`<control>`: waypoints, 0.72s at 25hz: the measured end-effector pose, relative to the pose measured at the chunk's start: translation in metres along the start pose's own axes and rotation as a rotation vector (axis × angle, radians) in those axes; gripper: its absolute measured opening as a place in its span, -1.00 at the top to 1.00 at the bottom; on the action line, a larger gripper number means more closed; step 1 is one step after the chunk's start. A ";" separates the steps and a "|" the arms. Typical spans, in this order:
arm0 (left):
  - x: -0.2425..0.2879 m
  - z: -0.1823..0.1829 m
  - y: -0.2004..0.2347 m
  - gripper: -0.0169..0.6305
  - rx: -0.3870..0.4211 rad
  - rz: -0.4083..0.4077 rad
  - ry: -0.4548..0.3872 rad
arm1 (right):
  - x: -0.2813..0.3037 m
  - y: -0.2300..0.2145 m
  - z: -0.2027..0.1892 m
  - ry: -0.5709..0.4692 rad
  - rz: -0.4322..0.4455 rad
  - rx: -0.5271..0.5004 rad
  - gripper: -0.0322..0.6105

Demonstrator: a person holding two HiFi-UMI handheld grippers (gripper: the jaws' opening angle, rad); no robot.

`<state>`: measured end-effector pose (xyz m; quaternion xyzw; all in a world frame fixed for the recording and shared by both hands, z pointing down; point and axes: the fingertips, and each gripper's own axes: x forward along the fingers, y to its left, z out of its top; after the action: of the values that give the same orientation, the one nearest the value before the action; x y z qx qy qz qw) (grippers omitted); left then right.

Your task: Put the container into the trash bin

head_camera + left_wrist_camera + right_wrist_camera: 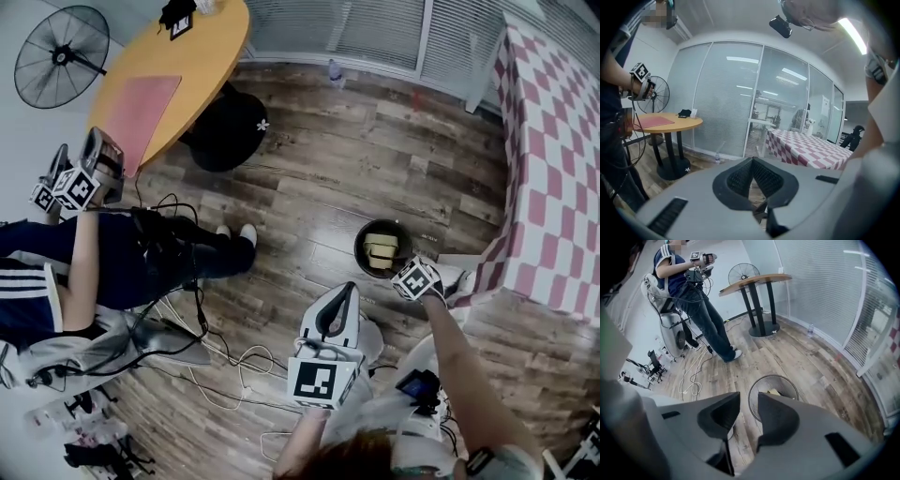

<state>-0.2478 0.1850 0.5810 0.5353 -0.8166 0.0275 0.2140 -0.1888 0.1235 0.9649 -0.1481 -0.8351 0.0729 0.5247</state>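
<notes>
Fan [61, 54] far left, next to round counter [202, 56] carrying pink mat [145, 108]. Second person [84, 272] in dark clothes below counter. Left gripper [751, 162] low centre: jaws clenched together, nothing between. Trash bin [360, 251] on wood floor right of centre, yellowish container [380, 251] lying inside. Right gripper [748, 397] just beside bin rim, tilted down: jaws released, apart, empty. Checkered tablecloth [553, 187] far right.
</notes>
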 end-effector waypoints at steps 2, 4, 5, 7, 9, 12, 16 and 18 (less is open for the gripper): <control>-0.005 0.004 -0.005 0.93 -0.006 0.005 -0.001 | -0.009 0.005 0.003 -0.004 -0.002 -0.023 0.67; -0.009 0.007 -0.010 0.93 -0.018 0.013 -0.002 | -0.019 0.010 0.007 -0.012 0.001 -0.045 0.79; -0.011 0.008 -0.013 0.93 -0.023 0.018 -0.005 | -0.024 0.012 0.010 -0.018 0.005 -0.057 0.83; -0.014 0.011 -0.019 0.93 -0.024 0.032 -0.016 | -0.036 0.016 0.013 -0.031 0.017 -0.075 0.87; -0.018 0.015 -0.027 0.93 -0.024 0.043 -0.022 | -0.049 0.021 0.014 -0.039 0.033 -0.091 0.91; -0.023 0.026 -0.036 0.93 -0.027 0.059 -0.035 | -0.071 0.031 0.022 -0.062 0.070 -0.126 0.92; -0.025 0.040 -0.051 0.93 -0.023 0.092 -0.050 | -0.107 0.040 0.040 -0.105 0.114 -0.218 0.92; -0.027 0.048 -0.059 0.93 -0.026 0.113 -0.057 | -0.127 0.043 0.048 -0.126 0.134 -0.248 0.92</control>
<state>-0.2014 0.1699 0.5160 0.4863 -0.8515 0.0134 0.1956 -0.1736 0.1242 0.8235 -0.2625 -0.8571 0.0131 0.4430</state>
